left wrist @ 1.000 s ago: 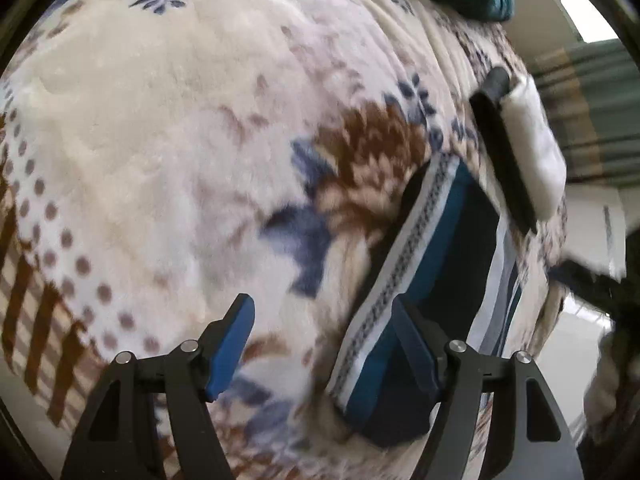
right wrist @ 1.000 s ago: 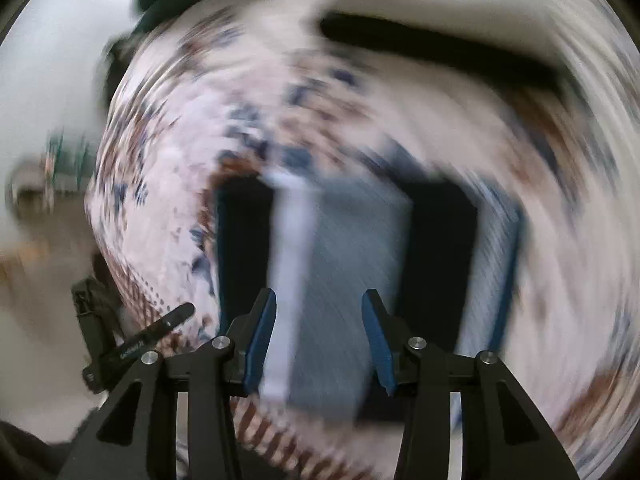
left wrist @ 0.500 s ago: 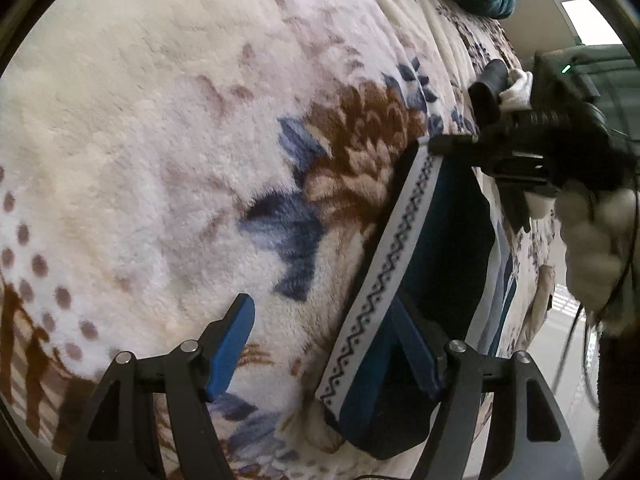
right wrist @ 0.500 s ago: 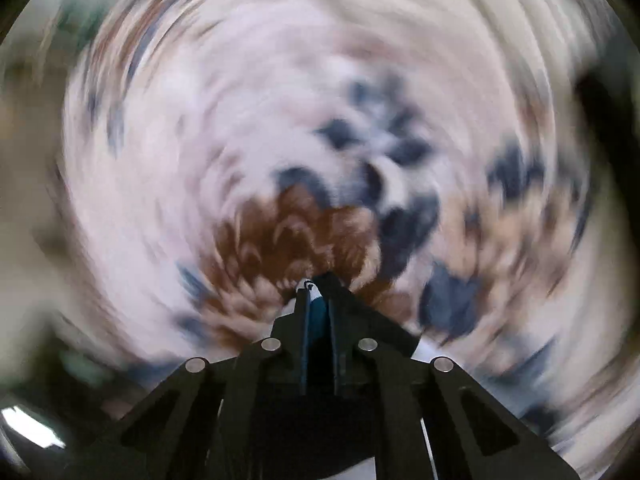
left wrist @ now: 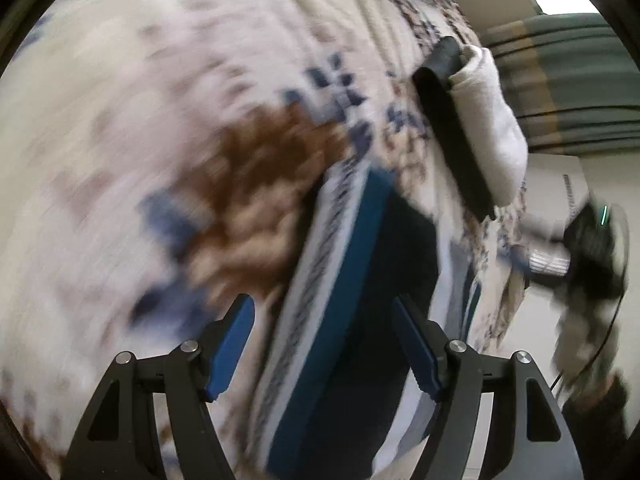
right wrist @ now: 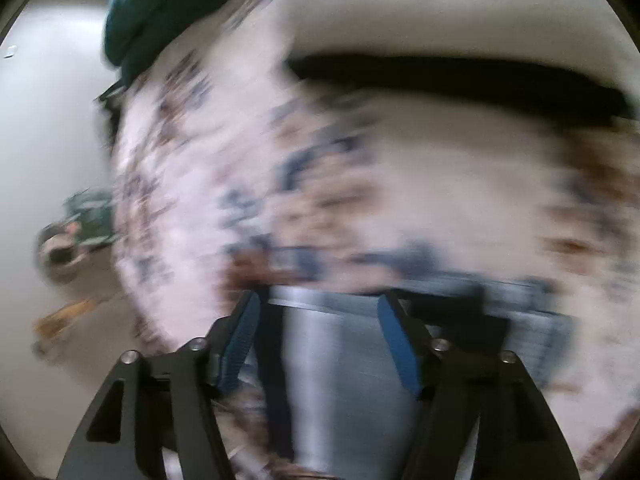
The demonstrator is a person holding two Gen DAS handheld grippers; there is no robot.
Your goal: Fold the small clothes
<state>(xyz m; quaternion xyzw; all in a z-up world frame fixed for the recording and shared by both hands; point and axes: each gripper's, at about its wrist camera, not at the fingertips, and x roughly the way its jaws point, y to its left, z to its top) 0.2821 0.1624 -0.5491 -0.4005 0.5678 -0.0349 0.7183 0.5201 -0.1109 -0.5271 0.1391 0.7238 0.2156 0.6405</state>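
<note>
A small folded garment (left wrist: 360, 300), navy and blue with white patterned stripes, lies on a floral fleece blanket (left wrist: 140, 120). My left gripper (left wrist: 324, 344) is open and empty, its fingers on either side of the garment's near end, just above it. In the blurred right wrist view the same garment (right wrist: 332, 344) lies below my right gripper (right wrist: 318, 336), which is open and empty. The right gripper also shows in the left wrist view (left wrist: 592, 248), off the blanket's right edge.
A white garment with a black band (left wrist: 472, 120) lies on the blanket beyond the striped one; it also shows in the right wrist view (right wrist: 460, 80). A teal cloth (right wrist: 152, 4) lies at the blanket's far end. Floor lies beyond the blanket's edges.
My right gripper was shut at the garment's far edge half a second ago; it has opened and pulled back to the blanket's side. The left gripper shifted slightly, staying open.
</note>
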